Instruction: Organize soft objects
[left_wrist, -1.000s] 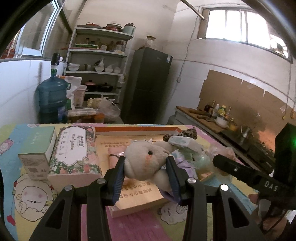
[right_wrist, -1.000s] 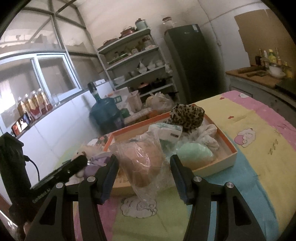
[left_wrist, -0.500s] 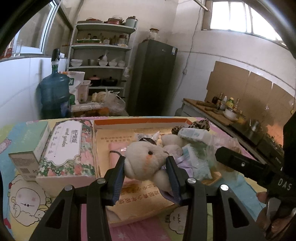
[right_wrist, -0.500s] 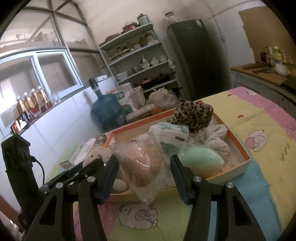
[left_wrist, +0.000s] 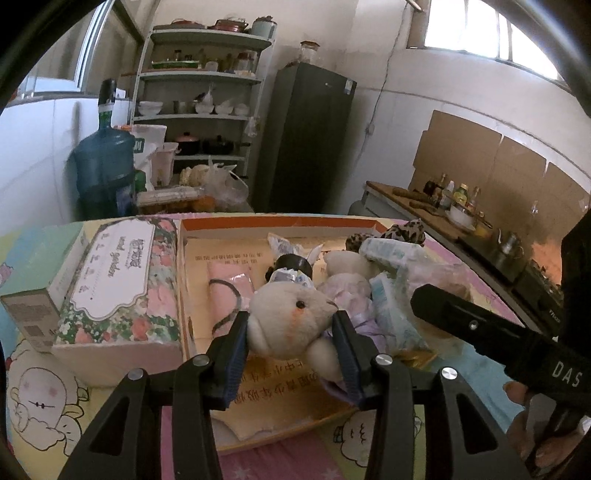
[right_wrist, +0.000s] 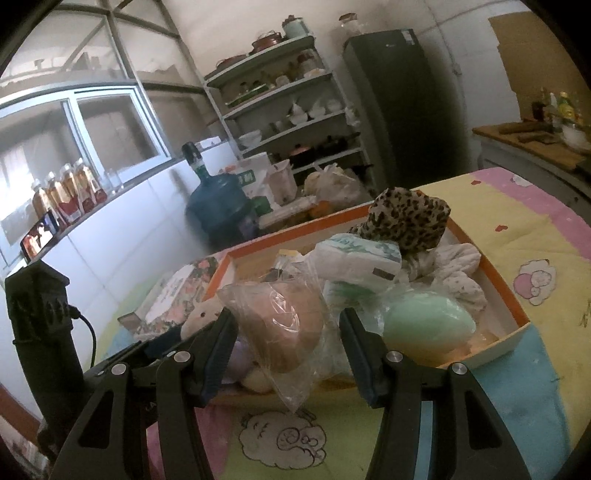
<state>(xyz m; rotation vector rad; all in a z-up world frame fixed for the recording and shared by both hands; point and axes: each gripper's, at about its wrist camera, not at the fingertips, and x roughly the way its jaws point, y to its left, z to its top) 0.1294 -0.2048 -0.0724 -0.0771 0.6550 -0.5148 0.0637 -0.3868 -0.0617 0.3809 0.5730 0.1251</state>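
My left gripper (left_wrist: 290, 332) holds a cream plush rabbit (left_wrist: 288, 317) by the head, low over the front of the orange-rimmed box (left_wrist: 277, 221). Its jaws are opening, and the pads still touch the plush. In the right wrist view my right gripper (right_wrist: 288, 328) is shut on a pinkish-brown soft item in a clear plastic bag (right_wrist: 284, 317), held over the box's near edge (right_wrist: 506, 295). The box holds a leopard-print piece (right_wrist: 410, 218), a white pack (right_wrist: 358, 254), a pale green soft item (right_wrist: 428, 325) and white cloth. One finger of my right gripper (left_wrist: 461, 317) crosses the left view.
A floral tissue box (left_wrist: 122, 280) and a small green carton (left_wrist: 40, 291) stand left of the orange box on the cartoon-print cloth. A person's hand (left_wrist: 524, 417) shows at lower right. Behind the table are a blue water jug (left_wrist: 103, 166), shelves and a dark fridge (left_wrist: 306, 136).
Both grippers have moved forward and a little down toward the box, each still carrying its item. The rabbit and the bagged item now hang over the box's near side.
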